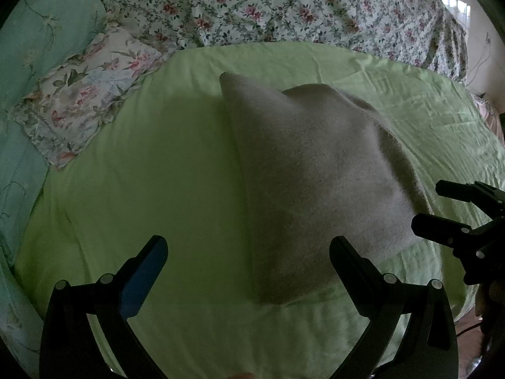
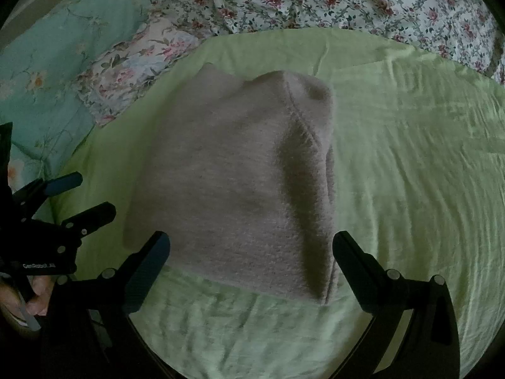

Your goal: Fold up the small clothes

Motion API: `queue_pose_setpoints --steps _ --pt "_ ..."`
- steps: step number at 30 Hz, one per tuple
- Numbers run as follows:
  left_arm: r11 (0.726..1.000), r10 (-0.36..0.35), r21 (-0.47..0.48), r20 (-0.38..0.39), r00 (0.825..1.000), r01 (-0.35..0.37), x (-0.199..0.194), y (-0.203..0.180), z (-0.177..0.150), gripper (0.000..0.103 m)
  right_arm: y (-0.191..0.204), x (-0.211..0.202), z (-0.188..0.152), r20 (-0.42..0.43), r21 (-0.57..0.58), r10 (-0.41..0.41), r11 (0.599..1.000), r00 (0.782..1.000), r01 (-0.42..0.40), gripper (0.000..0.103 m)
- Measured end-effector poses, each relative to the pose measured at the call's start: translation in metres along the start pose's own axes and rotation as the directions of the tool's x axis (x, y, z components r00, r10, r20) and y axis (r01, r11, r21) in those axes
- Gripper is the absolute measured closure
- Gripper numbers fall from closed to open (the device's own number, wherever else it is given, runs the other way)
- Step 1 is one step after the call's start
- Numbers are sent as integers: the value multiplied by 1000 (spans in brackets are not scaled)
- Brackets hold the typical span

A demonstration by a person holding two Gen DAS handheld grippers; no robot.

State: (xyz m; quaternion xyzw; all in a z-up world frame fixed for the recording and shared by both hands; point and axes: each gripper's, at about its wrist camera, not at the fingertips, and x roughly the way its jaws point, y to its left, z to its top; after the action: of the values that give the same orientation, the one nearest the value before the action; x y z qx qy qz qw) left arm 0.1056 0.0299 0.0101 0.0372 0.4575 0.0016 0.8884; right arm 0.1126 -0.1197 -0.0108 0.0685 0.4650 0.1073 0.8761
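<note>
A folded grey-beige fuzzy garment (image 1: 315,170) lies on a light green sheet (image 1: 151,164); it also shows in the right wrist view (image 2: 233,183), with a raised fold along its right side. My left gripper (image 1: 249,252) is open and empty, just above the garment's near left corner. My right gripper (image 2: 251,249) is open and empty, straddling the garment's near edge. The right gripper shows at the right edge of the left wrist view (image 1: 448,208); the left gripper shows at the left of the right wrist view (image 2: 79,199).
A floral pillow (image 1: 82,98) and a teal quilt (image 1: 38,41) lie at the left. A floral bedspread (image 1: 284,6) lies along the back. The green sheet (image 2: 410,158) extends wide to the right of the garment.
</note>
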Motion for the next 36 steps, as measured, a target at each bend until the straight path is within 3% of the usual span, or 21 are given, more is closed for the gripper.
queue_pose_setpoints --steps 36 --pt "999 -19 30 48 999 18 -9 -7 3 1 10 -5 0 14 2 -8 1000 1000 8 0"
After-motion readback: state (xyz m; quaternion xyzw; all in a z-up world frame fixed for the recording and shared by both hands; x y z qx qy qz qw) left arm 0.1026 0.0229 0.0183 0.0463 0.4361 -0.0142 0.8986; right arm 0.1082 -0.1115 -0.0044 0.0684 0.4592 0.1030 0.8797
